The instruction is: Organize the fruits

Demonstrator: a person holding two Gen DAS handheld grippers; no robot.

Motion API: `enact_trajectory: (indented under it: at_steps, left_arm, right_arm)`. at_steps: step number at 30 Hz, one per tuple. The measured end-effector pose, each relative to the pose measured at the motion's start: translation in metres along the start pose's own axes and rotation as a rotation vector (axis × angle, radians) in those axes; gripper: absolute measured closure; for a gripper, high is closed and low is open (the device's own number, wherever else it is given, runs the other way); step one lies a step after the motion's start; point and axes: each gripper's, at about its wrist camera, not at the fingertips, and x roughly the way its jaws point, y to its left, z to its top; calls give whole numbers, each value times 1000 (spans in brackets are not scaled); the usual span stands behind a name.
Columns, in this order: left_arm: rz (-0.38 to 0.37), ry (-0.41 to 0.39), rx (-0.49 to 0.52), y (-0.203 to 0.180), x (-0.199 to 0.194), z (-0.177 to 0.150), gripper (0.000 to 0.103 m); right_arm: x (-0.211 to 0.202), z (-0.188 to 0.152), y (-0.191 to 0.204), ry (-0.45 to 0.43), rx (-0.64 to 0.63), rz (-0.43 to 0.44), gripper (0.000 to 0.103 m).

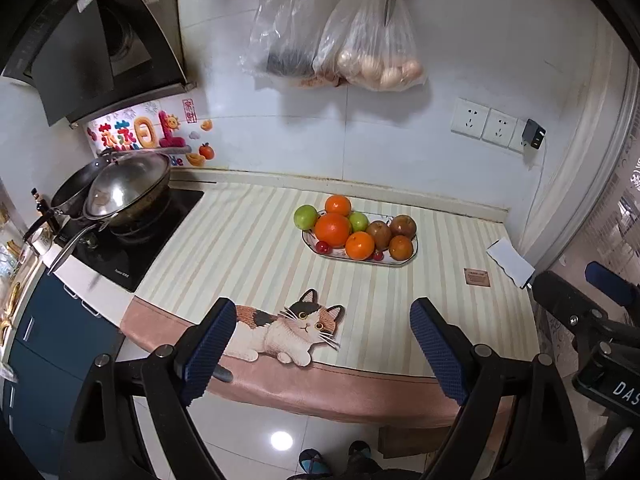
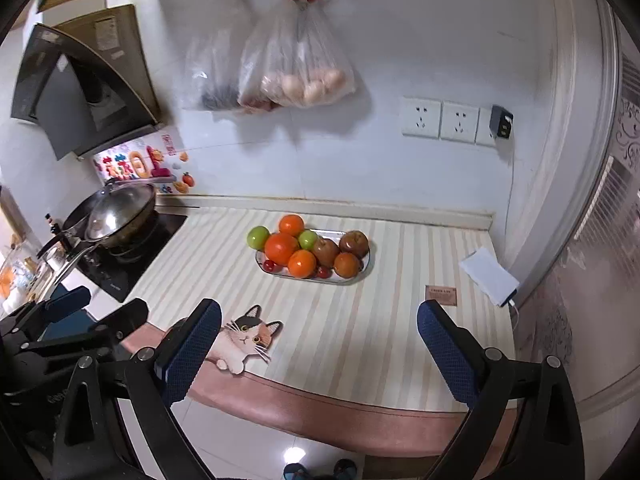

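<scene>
An oval plate [image 1: 402,262] [image 2: 262,258] stands at the back of the striped counter mat, heaped with fruit: oranges [image 1: 333,229] [image 2: 281,247], green apples [image 1: 305,216] [image 2: 258,237], brown-red apples [image 1: 403,225] [image 2: 354,242] and small red cherries [image 1: 322,246] [image 2: 269,266]. My left gripper [image 1: 322,344] hangs open over the mat's near edge, well short of the plate, nothing between its blue pads. My right gripper [image 2: 320,344] is likewise open and empty, beside it on the right. Each gripper shows at the edge of the other's view.
A wok with a glass lid [image 1: 124,188] [image 2: 116,212] sits on the stove at left. A white power bank [image 1: 510,262] [image 2: 490,276] lies at the counter's right edge. Bags [image 1: 380,52] [image 2: 296,68] and red scissors hang on the wall. A person's feet [image 1: 336,460] show below.
</scene>
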Motion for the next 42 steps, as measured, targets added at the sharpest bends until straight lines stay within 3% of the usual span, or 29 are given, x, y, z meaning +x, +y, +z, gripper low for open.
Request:
enact_trajectory:
  at_steps: [12, 20, 24, 28, 42]
  left_arm:
    - [21, -21, -52, -22, -14, -8, 14]
    - [78, 3, -76, -18, 14, 1, 14]
    - [95, 12, -88, -12, 30, 9, 6]
    - [123, 8, -88, -7, 44, 19, 5]
    - [124, 53, -85, 0, 74, 29, 4]
  right_arm:
    - [-22, 3, -22, -9, -34, 28, 2]
    - [20, 18, -37, 21, -21, 13, 2]
    - [45, 26, -37, 31, -26, 0, 2]
    - [67, 31, -34, 50, -29, -5, 2]
    - [120, 33, -26, 108, -36, 1, 2]
